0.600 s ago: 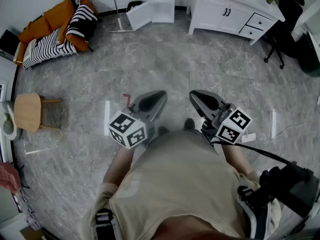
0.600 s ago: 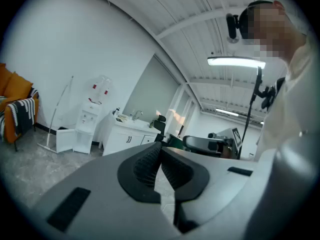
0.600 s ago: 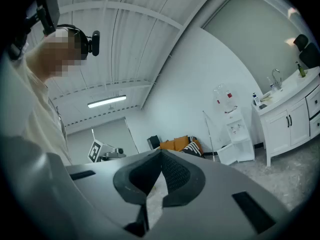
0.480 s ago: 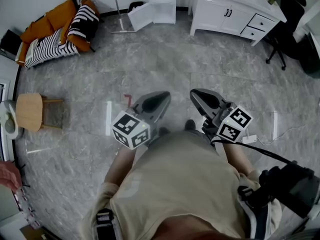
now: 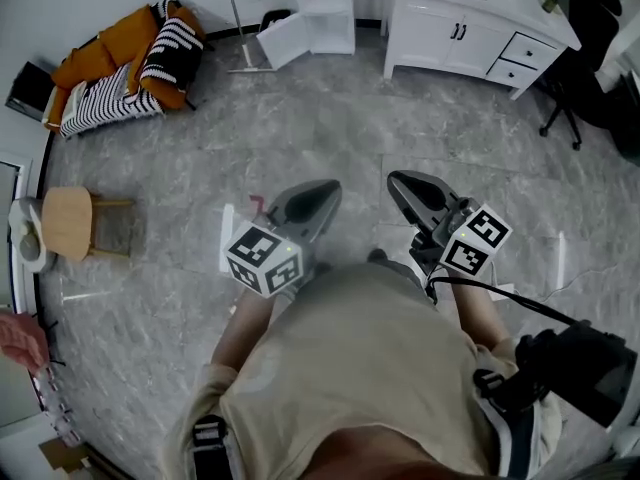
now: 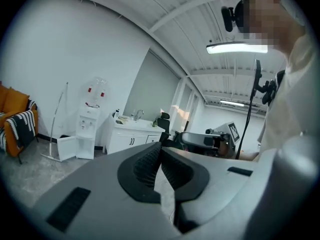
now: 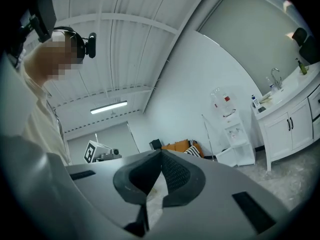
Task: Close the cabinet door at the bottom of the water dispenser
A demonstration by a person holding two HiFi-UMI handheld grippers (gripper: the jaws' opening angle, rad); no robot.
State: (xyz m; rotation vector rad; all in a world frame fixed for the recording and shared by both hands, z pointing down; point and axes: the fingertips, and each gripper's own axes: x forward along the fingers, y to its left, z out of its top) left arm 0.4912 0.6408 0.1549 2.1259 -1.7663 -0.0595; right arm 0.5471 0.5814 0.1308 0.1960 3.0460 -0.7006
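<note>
The white water dispenser stands against the far wall, and its bottom cabinet door hangs open to the left. It also shows far off as the dispenser with the door, and as the dispenser with the door. My left gripper and right gripper are held side by side in front of the body, well short of the dispenser. Both are shut with nothing between the jaws, which the left gripper and right gripper views confirm.
An orange sofa with a striped blanket sits at the far left, with a wooden stool nearer. A white sink cabinet stands right of the dispenser, beside an office chair. A pole leans by the door. Grey marble floor lies between.
The room has shifted slightly in the head view as the person moves toward the dispenser. Both grippers keep the same pose and stay shut.
</note>
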